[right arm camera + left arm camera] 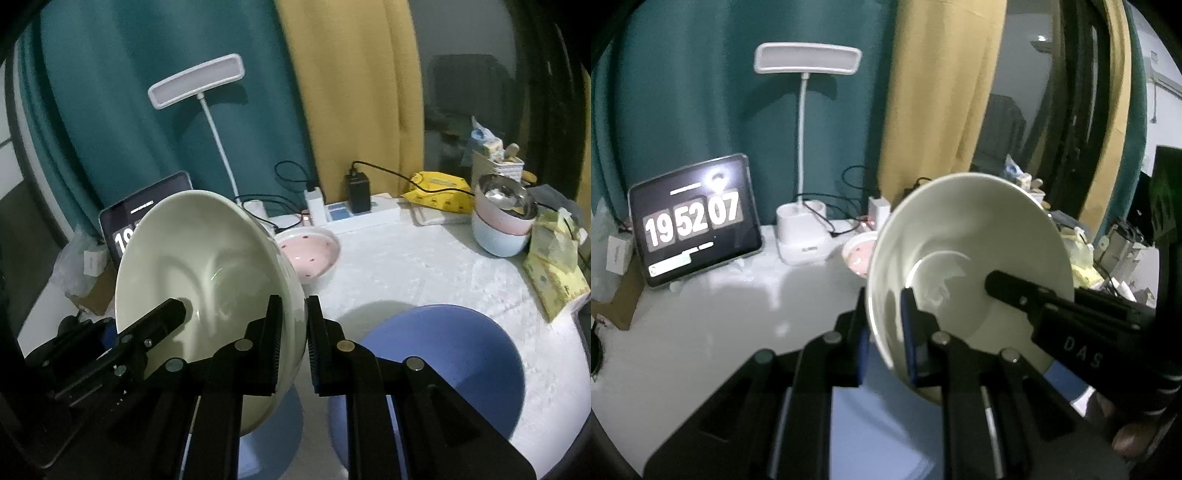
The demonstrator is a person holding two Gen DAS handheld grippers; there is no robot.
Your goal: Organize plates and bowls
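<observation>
Gripping cream bowl (960,236) rim, both tools; right view alone shows blue plate (461,354).

My left gripper (884,325) and right gripper (293,332) are black, with silver round screws; blue pads (908,332) line the left fingers.

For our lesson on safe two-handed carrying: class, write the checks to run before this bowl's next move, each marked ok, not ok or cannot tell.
1. Left gripper clamps the white bowl by its rim: ok.
2. Right gripper clamps the opposite rim: ok.
3. Bowl held level: not ok, steeply tilted.
4. Blue dish below, visible part bare: ok.
5. Grip firm enough: cannot tell.
</observation>
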